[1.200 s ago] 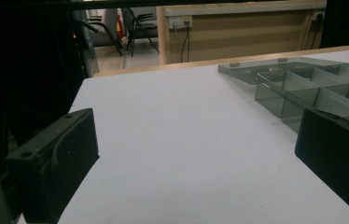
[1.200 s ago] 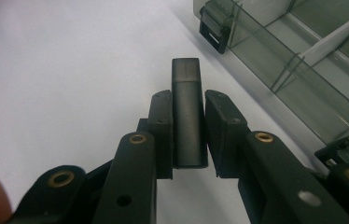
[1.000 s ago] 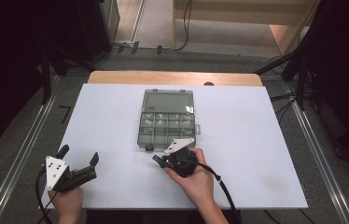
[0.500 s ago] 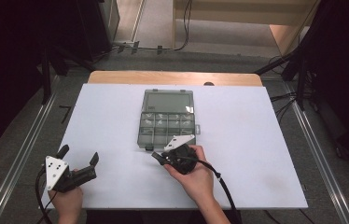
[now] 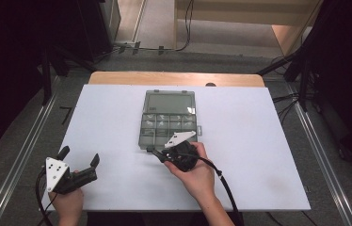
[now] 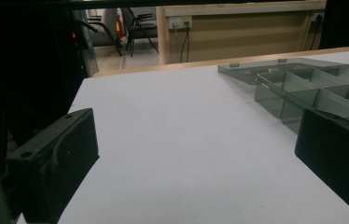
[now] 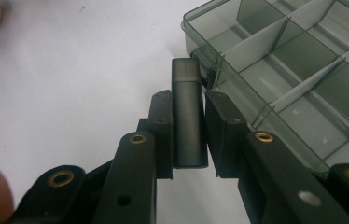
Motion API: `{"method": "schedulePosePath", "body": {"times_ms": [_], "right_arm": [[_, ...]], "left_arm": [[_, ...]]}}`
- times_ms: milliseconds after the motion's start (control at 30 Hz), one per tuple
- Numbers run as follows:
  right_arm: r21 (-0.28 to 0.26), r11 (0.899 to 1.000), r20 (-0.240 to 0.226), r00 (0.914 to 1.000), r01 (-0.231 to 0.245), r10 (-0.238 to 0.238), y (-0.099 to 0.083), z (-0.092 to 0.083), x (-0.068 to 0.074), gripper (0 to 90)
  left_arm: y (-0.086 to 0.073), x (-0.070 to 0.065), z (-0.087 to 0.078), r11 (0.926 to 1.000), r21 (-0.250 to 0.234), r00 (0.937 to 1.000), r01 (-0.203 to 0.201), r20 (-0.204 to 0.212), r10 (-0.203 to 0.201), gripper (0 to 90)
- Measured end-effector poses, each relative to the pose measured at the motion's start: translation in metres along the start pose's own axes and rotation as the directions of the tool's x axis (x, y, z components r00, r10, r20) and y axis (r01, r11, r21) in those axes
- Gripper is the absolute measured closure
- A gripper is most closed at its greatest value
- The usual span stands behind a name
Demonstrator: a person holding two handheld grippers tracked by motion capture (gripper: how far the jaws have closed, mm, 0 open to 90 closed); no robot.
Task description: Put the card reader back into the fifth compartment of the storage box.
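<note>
Lying at the table's middle: one smoke-grey compartment box (image 5: 168, 121), lid folded back flat on the far side, dividers standing in rows. Being held just beside the box's near left corner: one short dark cylinder (image 7: 189, 114), pinched between the pads of the right gripper (image 5: 157, 154), jaws closed tight on its sides. Resting near the near left edge, well apart from the box: the left gripper (image 5: 79, 157), jaws standing wide with nothing between them. Spreading under everything: one white tabletop (image 5: 259, 150) on a wooden board, grey floor and metal rails running along both sides, dark curtains closing in left and right, a pale wooden bench standing at the far end. Reaching in from the near edge: the right hand (image 5: 195, 174), forearm angling toward the box; the left hand (image 5: 67, 205) gripping low at the near left corner.
</note>
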State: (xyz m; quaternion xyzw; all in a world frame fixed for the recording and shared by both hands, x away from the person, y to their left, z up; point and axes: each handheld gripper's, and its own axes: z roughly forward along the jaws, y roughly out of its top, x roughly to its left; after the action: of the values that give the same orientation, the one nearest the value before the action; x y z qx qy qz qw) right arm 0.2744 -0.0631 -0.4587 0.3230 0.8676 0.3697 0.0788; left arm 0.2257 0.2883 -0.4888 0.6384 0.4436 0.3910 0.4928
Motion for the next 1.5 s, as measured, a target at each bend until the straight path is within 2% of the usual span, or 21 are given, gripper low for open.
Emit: {"method": "schedulePosePath", "body": {"times_ms": [867, 1500], "right_arm": [[-0.009, 1.000, 0.006, 1.0000, 0.003, -0.002, 0.017, -0.001, -0.007, 70.9], [-0.014, 1.000, 0.001, 1.0000, 0.007, -0.007, 0.034, 0.006, -0.011, 70.9]], "left_arm": [[0.000, 0.000, 0.000, 1.0000, 0.000, 1.0000, 0.005, 0.001, -0.005, 0.0], [0.000, 0.000, 0.000, 1.0000, 0.000, 1.0000, 0.007, -0.001, -0.007, 0.0]]}}
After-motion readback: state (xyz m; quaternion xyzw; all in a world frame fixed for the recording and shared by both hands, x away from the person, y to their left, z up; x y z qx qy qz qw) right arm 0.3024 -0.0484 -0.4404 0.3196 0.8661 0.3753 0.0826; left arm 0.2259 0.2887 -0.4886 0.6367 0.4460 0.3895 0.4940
